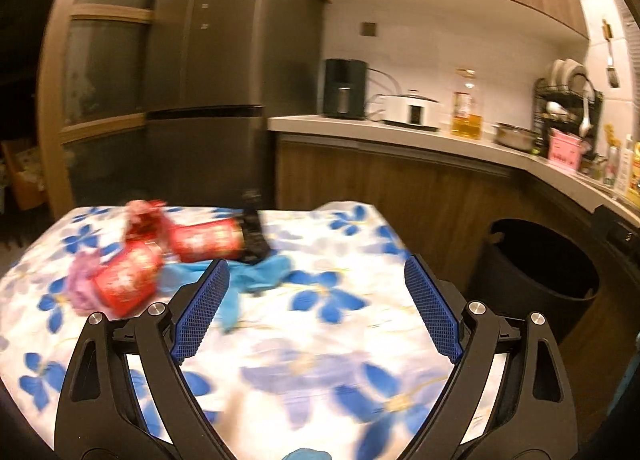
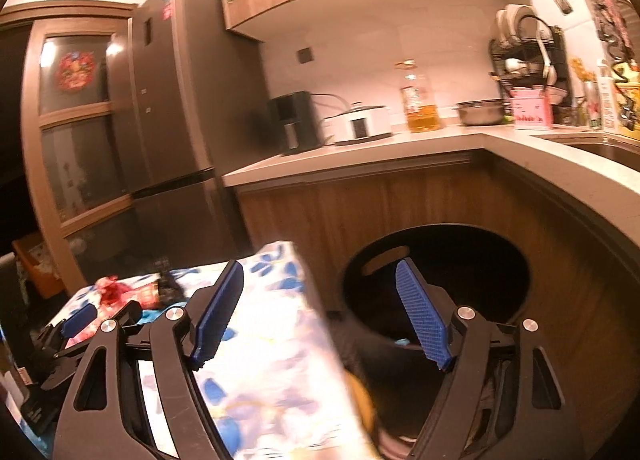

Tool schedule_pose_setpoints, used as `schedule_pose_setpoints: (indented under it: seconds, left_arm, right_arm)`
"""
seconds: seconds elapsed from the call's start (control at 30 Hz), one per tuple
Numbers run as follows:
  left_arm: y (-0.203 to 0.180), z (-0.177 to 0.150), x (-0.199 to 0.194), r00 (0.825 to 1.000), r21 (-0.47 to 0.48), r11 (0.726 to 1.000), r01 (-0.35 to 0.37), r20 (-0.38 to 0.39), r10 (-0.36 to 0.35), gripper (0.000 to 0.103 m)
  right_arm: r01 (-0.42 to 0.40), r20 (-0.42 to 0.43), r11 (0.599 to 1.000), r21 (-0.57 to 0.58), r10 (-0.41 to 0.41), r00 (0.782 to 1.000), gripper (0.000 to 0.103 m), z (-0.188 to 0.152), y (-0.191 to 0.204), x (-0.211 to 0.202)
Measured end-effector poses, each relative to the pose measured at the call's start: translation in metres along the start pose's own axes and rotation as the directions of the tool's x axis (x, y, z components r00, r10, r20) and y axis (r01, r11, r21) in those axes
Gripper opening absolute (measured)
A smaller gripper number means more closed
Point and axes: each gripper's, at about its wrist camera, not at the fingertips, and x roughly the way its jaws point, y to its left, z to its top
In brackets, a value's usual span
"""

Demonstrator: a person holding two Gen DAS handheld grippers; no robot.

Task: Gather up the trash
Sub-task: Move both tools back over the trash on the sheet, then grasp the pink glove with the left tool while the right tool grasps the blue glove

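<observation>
Red, crumpled wrappers (image 1: 160, 252) on floral cloth (image 1: 320, 340).

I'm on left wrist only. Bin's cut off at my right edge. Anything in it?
Observer: Right wrist looks into the black bin; something pale lies at the bottom, too dark to identify.
Operator: Where's the right gripper?
Observer: The right gripper is open and empty, straddling the floral table edge and the bin.
Operator: My left gripper visible there?
Observer: Yes, the left gripper sits at that view's lower left, near the red wrappers.
</observation>
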Motion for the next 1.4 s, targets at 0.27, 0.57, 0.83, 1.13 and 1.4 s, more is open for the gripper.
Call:
schedule_pose_setpoints:
  seconds: [0.27,0.57,0.83,1.13,1.4]
  left_arm:
    - [0.077,-0.008,-0.011,0.991,-0.050,0.990,-0.131,-0.005,0.131,0.088]
    - [0.154,-0.007,-0.014,0.962,-0.084,0.959,-0.271,0.000,0.272,0.088]
    - [0.211,-0.004,0.006,0.944,-0.092,0.940,-0.330,-0.043,0.327,0.088]
    - [0.237,-0.002,0.035,0.952,-0.104,0.950,-0.296,-0.119,0.283,0.081]
    - [0.250,-0.016,0.054,0.952,-0.155,0.956,-0.249,-0.223,0.211,0.048]
  right_arm:
    - [-0.100,-0.033,0.994,-0.047,0.098,0.995,0.077,-0.012,0.059,0.007]
    - [-0.175,-0.068,0.982,-0.072,0.170,0.983,0.077,-0.029,0.114,0.022]
    - [-0.230,-0.104,0.970,-0.082,0.221,0.970,0.077,-0.042,0.160,0.044]
    - [-0.257,-0.112,0.960,-0.107,0.246,0.963,0.077,-0.052,0.200,0.062]
    - [-0.244,-0.111,0.961,-0.132,0.230,0.967,0.077,-0.057,0.217,0.087]
